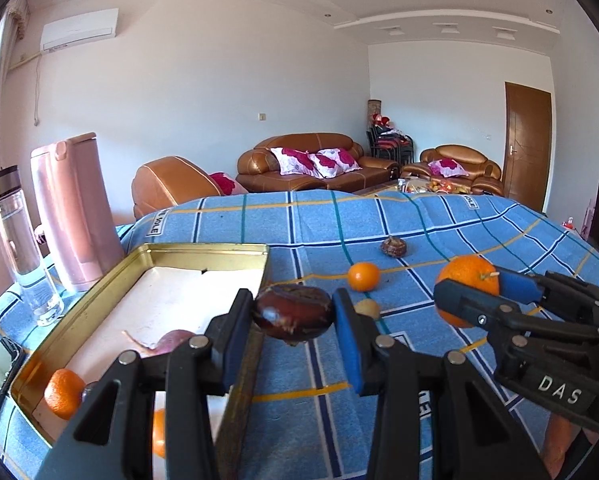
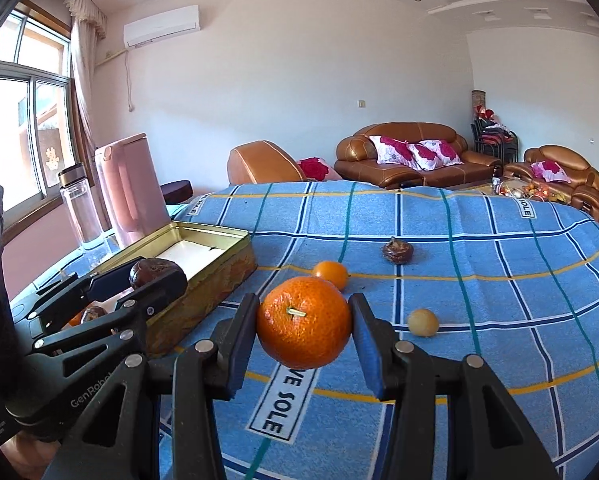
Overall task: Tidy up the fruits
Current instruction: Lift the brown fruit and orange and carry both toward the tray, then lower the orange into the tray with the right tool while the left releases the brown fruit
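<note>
Looking along your left claw [image 1: 293,316], you have the dark brown fruit [image 1: 293,314] pinched between the blue pads, its long axis running across from pad to pad. The gold tin [image 1: 139,258] lies just to the left and below, its near right wall under the left finger, so the fruit hangs over that rim rather than over the tin's white floor. An orange [image 1: 64,393] and a purplish fruit [image 1: 175,340] already lie in the tin. A small orange [image 1: 363,276], a pale round fruit [image 1: 367,308] and a shrivelled brown fruit [image 1: 394,247] sit on the tabletop [image 1: 439,232].

Through the right view, your right claw [image 2: 304,334] grips a big orange [image 2: 304,334], stem facing the camera, lifted above the cloth. The tin [image 2: 203,268] lies to its left, with the left claw [image 2: 155,276] between, nearer by far. I judge the left should release first.
</note>
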